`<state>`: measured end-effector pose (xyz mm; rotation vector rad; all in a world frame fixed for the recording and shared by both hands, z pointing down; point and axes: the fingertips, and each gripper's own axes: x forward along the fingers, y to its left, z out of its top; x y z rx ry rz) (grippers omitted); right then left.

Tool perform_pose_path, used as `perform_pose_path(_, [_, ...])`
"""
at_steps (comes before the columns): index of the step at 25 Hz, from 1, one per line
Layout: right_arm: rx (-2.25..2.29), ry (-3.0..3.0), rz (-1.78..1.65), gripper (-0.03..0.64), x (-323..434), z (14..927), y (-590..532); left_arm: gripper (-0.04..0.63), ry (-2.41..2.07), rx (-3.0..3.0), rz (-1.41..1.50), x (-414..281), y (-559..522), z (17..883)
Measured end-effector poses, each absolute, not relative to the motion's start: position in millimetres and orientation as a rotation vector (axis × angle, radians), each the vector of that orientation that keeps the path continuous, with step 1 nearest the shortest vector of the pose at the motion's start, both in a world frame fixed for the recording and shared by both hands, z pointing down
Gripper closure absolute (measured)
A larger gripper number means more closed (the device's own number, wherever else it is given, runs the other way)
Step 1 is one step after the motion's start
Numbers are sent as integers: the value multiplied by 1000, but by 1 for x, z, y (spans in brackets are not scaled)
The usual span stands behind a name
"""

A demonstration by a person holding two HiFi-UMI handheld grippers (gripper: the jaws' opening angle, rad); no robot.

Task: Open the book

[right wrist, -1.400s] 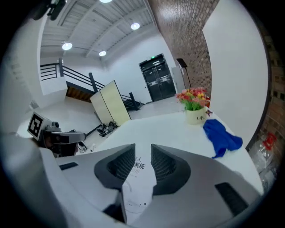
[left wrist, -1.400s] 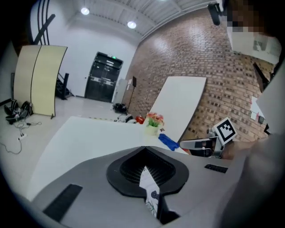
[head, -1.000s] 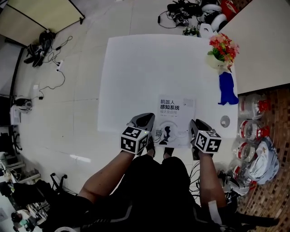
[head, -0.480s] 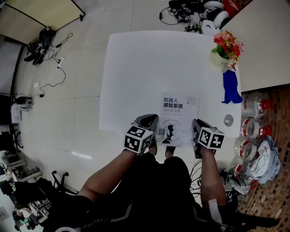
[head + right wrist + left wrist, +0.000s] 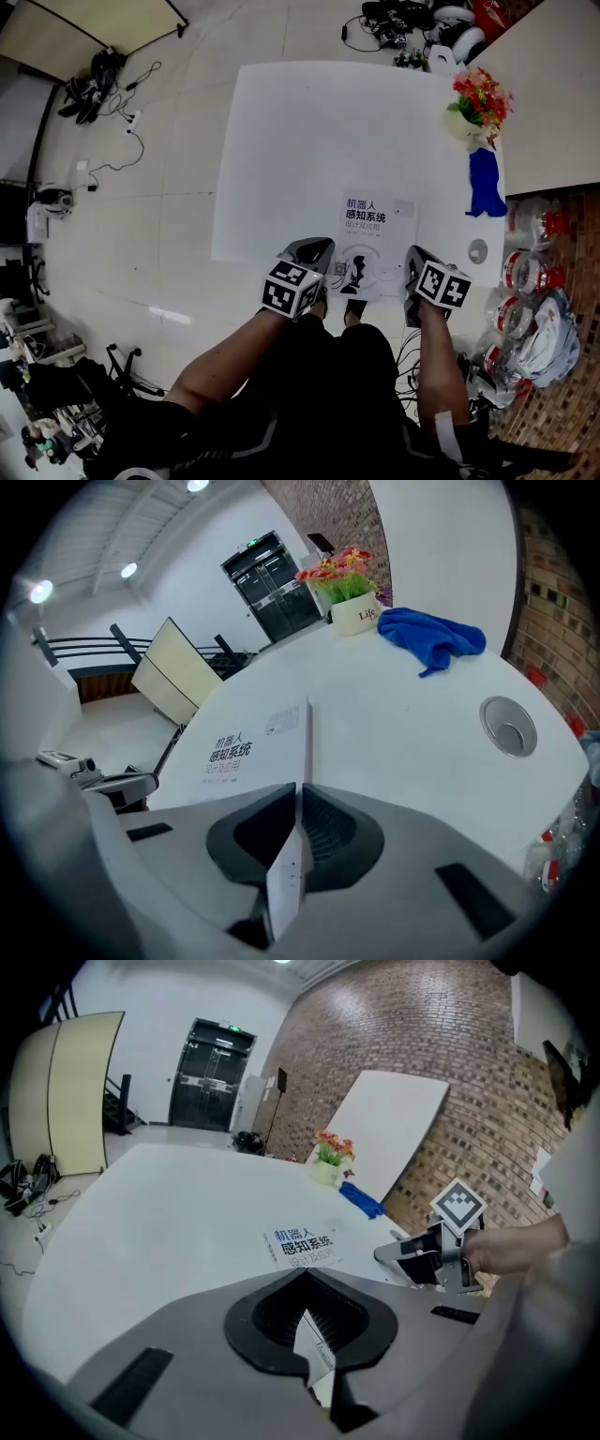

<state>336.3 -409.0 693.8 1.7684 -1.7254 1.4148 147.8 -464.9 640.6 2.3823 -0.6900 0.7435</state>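
A closed white book [image 5: 375, 234] with dark printed characters on its cover lies flat at the near edge of the white table [image 5: 309, 141]. My left gripper [image 5: 319, 261] is at the book's near left corner, its jaws shut with a white corner of the book [image 5: 314, 1358] between them. My right gripper [image 5: 410, 270] is at the near right corner. The book's edge [image 5: 304, 747] runs straight into its jaws, which are shut on a white slab of the book [image 5: 286, 883]. From the left gripper view, the right gripper [image 5: 422, 1255] shows beside the book [image 5: 302, 1246].
A pot of red and yellow flowers [image 5: 480, 98] stands at the table's far right, with a blue cloth [image 5: 486, 187] just nearer. A round grey disc [image 5: 478, 250] lies right of the book. Cables, bags and jars are on the floor around the table.
The head view has shifted a little, so table and book sit further right and up. Both grippers stay at the book's near corners, and the book is still closed.
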Motion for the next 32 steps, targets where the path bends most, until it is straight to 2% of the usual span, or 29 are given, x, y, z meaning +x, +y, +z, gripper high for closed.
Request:
perform_pose_path(11, [1762, -1817, 1421, 612, 330, 656, -411, 594, -782, 2373, 693, 134, -460, 620])
perform_pose_path(18, [1693, -2032, 1362, 617, 290, 594, -425, 594, -865, 2400, 569, 117, -459, 586])
perform_pose_path(26, [1536, -2176, 1312, 617, 177, 536, -453, 594, -895, 2433, 432, 42, -481, 555])
perform_pose_path(32, [1431, -2168, 1266, 617, 77, 548, -488, 594, -925, 2431, 349, -33, -504, 549])
